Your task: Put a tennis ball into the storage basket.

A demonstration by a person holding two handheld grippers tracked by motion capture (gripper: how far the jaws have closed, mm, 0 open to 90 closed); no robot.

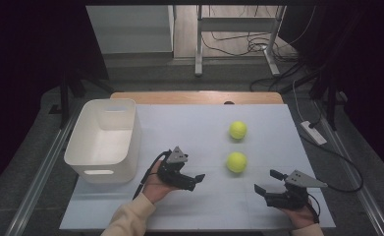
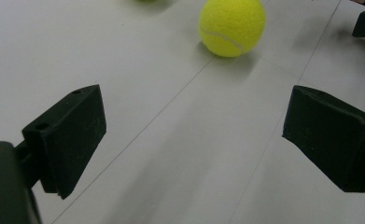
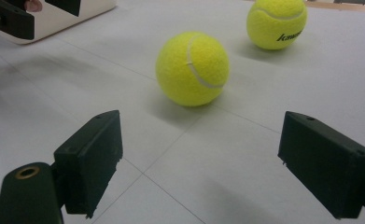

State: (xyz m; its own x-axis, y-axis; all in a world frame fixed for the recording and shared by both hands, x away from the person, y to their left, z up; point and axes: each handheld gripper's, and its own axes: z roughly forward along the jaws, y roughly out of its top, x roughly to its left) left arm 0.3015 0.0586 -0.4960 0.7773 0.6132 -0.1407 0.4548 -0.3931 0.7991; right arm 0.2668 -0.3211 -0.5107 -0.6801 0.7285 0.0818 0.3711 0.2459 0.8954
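Note:
Two yellow tennis balls lie on the white table top [image 1: 189, 128], a nearer ball [image 1: 236, 162] and a farther ball [image 1: 238, 130]. My left gripper [image 1: 195, 181] is held left of the nearer ball, pointing right, with its jaws open and empty. In the left gripper view the nearer ball [image 2: 232, 27] lies well ahead of the open left gripper [image 2: 194, 135]. My right gripper [image 1: 268, 181] stands open to the right of and nearer than that ball, pointing left. In the right gripper view the right gripper [image 3: 196, 163] faces the nearer ball [image 3: 193, 68], with the farther ball [image 3: 277, 22] behind it.
A white plastic bin [image 1: 103, 140] with a handle slot stands at the table's left side, beside the left hand. A cable [image 1: 344, 169] trails off the right edge. A power strip [image 1: 313, 132] lies on the floor to the right, and desk legs stand beyond the far edge.

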